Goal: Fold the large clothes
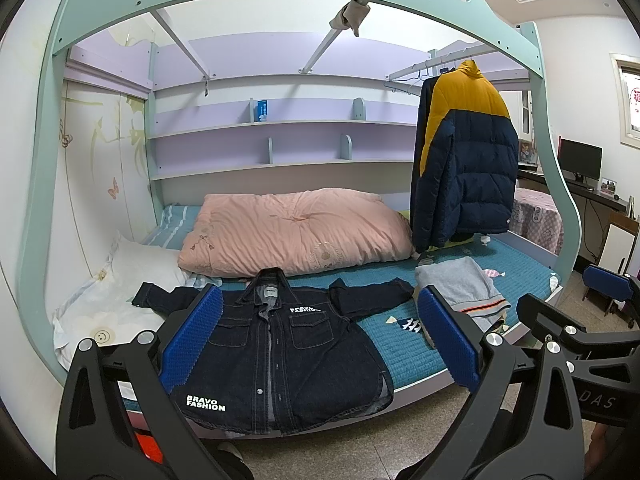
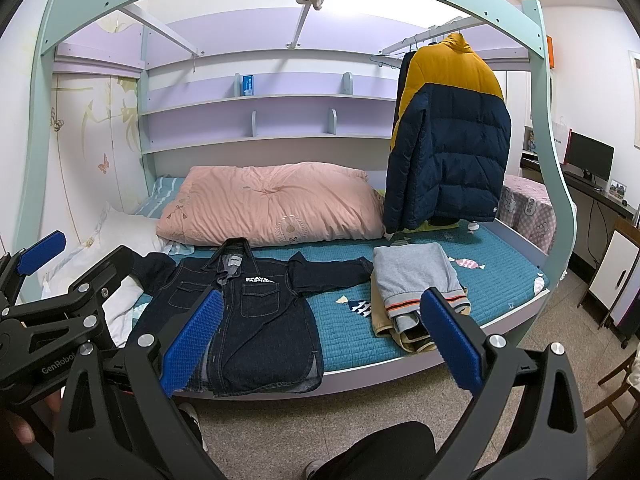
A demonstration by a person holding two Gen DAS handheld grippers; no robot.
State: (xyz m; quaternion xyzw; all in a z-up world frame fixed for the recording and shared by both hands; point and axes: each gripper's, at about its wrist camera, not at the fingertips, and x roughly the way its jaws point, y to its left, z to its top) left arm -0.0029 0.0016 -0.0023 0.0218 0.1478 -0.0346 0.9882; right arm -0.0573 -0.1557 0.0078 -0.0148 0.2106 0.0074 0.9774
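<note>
Denim jacket [image 1: 280,344] spread flat, front up, on teal mattress [image 1: 404,344], ahead of left gripper [image 1: 320,344]; left of right gripper [image 2: 320,332]. Hem at near bed edge; sleeves out sideways. Folded grey garment [image 2: 420,276] just right of sleeve; pink quilt [image 2: 268,200] behind collar. Both grippers spread wide, holding nothing, short of bed.

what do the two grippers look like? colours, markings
Both alike: black skeletal frames with cut-outs and silver pivot bolts, fingers faced with ribbed blue pads. The left gripper body reads "GenRobot" in the right wrist view; the right gripper shows "DAS" lettering in the left. No cables visible.
</note>
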